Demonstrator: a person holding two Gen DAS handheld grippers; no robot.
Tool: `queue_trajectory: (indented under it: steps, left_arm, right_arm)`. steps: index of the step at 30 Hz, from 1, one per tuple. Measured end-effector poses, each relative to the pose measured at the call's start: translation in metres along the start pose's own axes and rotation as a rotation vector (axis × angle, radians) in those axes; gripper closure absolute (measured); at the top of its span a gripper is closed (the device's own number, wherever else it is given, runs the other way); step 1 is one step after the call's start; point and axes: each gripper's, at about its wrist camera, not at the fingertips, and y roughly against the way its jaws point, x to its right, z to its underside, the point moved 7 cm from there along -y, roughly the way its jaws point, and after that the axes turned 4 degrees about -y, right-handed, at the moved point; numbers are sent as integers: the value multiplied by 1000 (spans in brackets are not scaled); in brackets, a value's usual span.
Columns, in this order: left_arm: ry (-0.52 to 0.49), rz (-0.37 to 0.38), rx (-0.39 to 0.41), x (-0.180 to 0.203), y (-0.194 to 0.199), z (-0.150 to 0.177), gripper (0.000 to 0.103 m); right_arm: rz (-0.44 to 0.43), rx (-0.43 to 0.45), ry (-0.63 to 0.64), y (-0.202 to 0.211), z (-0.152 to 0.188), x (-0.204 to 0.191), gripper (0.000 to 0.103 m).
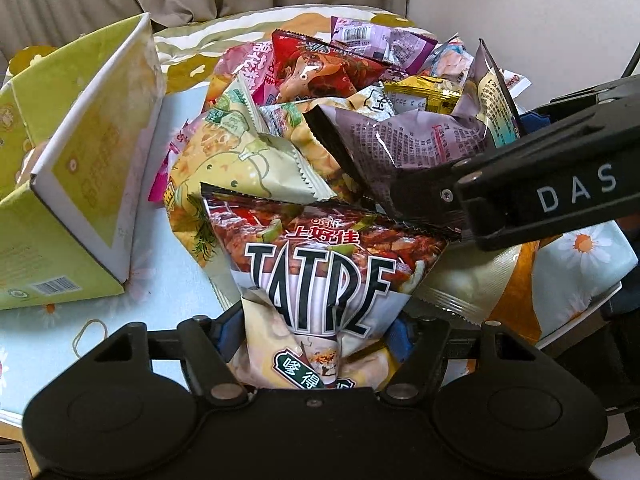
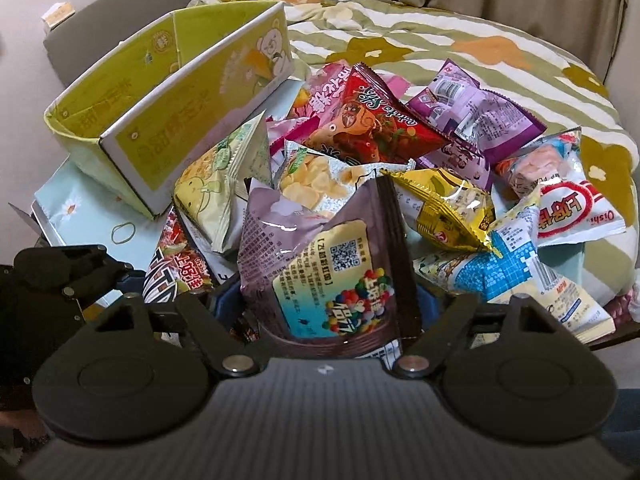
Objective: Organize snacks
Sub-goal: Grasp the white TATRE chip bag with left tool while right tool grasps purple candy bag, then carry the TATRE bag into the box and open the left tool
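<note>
Crinkled foil packets lay heaped at twelve o'clock of both tongs; the left gripper [image 1: 316, 344] was closed on a red-and-cream crisp bag lettered in black [image 1: 320, 280]; the right gripper [image 2: 328, 320] was closed on a glossy purple sweet bag with a QR label [image 2: 320, 248]. The open yellow-green cardboard box [image 2: 168, 120] stood at ten o'clock on the daisy-print table [image 1: 60, 340]. Judgement: each bag should be lifted clear of the pile before swinging boxward; grips near the seams risk slippage.
</note>
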Motion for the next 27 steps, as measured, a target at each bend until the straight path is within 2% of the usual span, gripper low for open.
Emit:
queue_trajectory:
  steps: [9, 17, 23, 27]
  left_arm:
    - [-18, -14, 45, 3, 23, -4, 31]
    - [-13, -41, 95, -1, 61, -9, 31]
    - [22, -93, 138, -13, 95, -13, 31]
    - [54, -159, 168, -34, 119, -20, 30]
  right_arm:
    - [7, 59, -39, 30, -6, 4, 10]
    - [11, 128, -41, 65, -19, 0, 15]
    - [-17, 177, -23, 88, -35, -8, 19]
    - [-57, 217, -1, 98, -57, -20, 20]
